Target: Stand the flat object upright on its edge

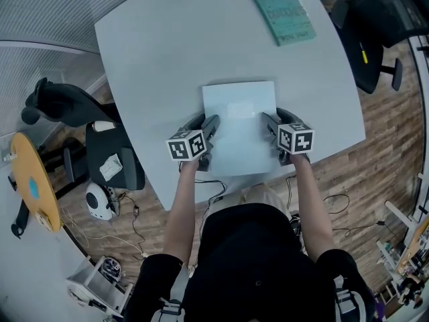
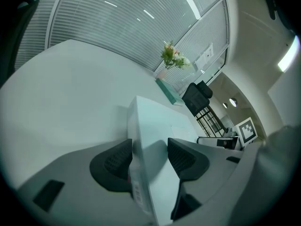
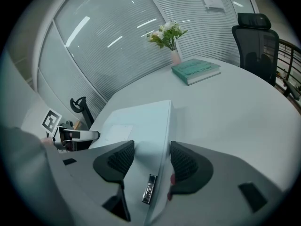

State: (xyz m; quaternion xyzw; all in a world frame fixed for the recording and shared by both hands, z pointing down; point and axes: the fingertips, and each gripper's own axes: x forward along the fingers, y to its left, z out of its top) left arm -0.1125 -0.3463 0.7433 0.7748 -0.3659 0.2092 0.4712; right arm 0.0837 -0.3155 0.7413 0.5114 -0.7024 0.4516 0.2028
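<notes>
A flat white box (image 1: 240, 126) lies on the pale table (image 1: 161, 45), close to its near edge. My left gripper (image 1: 210, 123) is at the box's left side and my right gripper (image 1: 270, 121) at its right side. In the left gripper view the box's edge (image 2: 150, 131) runs between the jaws, one pad against its side wall and the other over its top face; the left gripper (image 2: 149, 157) is shut on it. The right gripper view shows the same: the right gripper (image 3: 151, 157) is shut on the box (image 3: 141, 124).
A green book (image 1: 283, 14) lies at the table's far right, with a vase of flowers (image 3: 167, 34) beyond it. A black office chair (image 1: 365, 45) stands to the right of the table, and another chair (image 1: 110, 153) with clutter stands on the left.
</notes>
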